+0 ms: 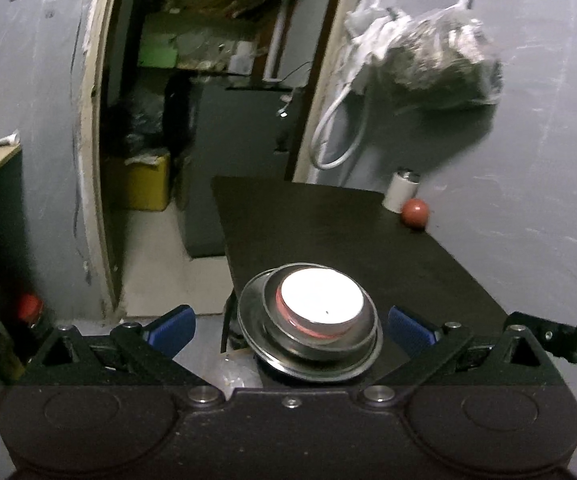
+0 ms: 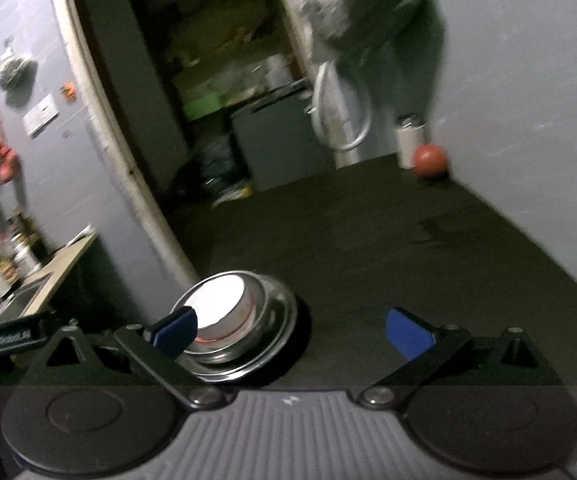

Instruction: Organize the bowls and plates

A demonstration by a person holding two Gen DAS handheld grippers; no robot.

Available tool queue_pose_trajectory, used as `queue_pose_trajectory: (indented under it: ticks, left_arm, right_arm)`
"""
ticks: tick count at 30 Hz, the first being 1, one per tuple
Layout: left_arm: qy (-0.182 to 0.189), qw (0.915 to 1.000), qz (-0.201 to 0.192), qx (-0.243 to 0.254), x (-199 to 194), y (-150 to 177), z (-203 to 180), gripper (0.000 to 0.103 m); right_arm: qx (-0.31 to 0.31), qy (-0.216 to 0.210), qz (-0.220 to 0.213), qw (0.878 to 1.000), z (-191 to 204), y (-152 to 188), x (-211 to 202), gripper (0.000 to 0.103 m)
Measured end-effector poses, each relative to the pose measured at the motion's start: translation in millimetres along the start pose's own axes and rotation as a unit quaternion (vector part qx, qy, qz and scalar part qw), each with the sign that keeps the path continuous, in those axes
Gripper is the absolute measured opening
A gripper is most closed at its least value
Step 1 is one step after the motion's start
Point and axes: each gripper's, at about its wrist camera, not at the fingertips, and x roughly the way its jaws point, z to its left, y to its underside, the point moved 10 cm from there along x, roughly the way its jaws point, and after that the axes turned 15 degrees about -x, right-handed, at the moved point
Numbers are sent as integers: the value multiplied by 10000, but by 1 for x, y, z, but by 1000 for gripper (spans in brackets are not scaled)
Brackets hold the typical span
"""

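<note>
- The left gripper (image 1: 290, 326) is nearest, its blue-padded jaws spread wide and holding nothing; the stack sits just beyond and between them, untouched.
- The right gripper (image 2: 290, 334) also stands spread wide and empty, with the stack off its left finger (image 2: 176, 330), which overlaps the stack's near edge in this view; I cannot tell whether it touches.
- The stack is the landmark: a steel plate (image 1: 248, 320) at the bottom, a steel bowl (image 1: 364, 332) nested in it, a pink-rimmed dish (image 1: 308, 330) inside that, and a white lid-like disc (image 1: 320, 296) on top.
- The stack stands at the near left corner of the dark counter (image 1: 368, 232), its plate rim overhanging the edge slightly.
- Judged from this, the stacking step looks done and both grippers are clear of the pile.
- No other plates or bowls show, so the next move calls for either backing away or nudging the stack inward from the edge, gently, since it could tip.
- Far beyond the stack, at the counter's back corner, a white jar (image 1: 402, 192) and a red ball (image 1: 415, 212) rest against the wall.
</note>
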Motion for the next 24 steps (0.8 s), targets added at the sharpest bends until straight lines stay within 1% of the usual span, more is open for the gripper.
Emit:
queue_pose_trajectory:
  ticks: [2,4,8,15,20,24]
  left_arm:
    - [82,9999,-3,77,-14,3,6,102]
    - [143,9998,-11,132,-28,6,12,102]
    - [255,9993,-36,281,-51,13,20,102]
    - [464,9980,92,430,-78,34,31,102]
    - [454,9978,201,447,-87,43,37,102]
    - [454,9979,198,429,-93,47,40,102]
  right_arm:
    - [52,312,-116,9994,8,5,-19,103]
    - [74,526,-183,9984,16,11,-35,103]
    - [41,789,-314,9964,37,23,-70,103]
    - [6,1040,-383,9938,61,40,-106,103]
    - [22,1072,-303,9938,71,50,-117,103]
    - [38,1074,-250,9939,76,58,-123,103]
